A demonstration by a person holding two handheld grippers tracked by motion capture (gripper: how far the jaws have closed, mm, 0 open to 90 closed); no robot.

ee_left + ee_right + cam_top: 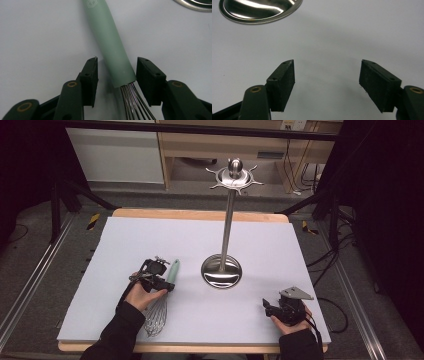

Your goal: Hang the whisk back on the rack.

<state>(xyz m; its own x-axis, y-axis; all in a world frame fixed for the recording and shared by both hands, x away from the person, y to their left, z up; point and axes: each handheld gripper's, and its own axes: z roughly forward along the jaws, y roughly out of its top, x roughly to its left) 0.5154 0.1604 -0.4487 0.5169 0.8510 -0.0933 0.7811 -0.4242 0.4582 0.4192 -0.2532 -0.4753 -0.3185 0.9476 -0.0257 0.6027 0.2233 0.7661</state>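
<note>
A whisk with a pale green handle (173, 270) and steel wires (156, 317) lies on the white table cover (150, 240) at the left. My left gripper (169, 280) reaches over it from the left. In the left gripper view the handle (110, 42) lies between the two pads of the left gripper (117, 62), just above the wires (132, 102). A narrow gap shows on each side, so the gripper is open. My right gripper (266, 306) rests near the front right. In the right gripper view its jaws (327, 62) stand apart with only bare cover between them.
A steel utensil stand (229, 220) rises mid-table from a round base (221, 271) to a hooked crown (235, 176). The base edge shows in the left gripper view (195, 3) and the right gripper view (259, 10). Cables lie on the floor around the table.
</note>
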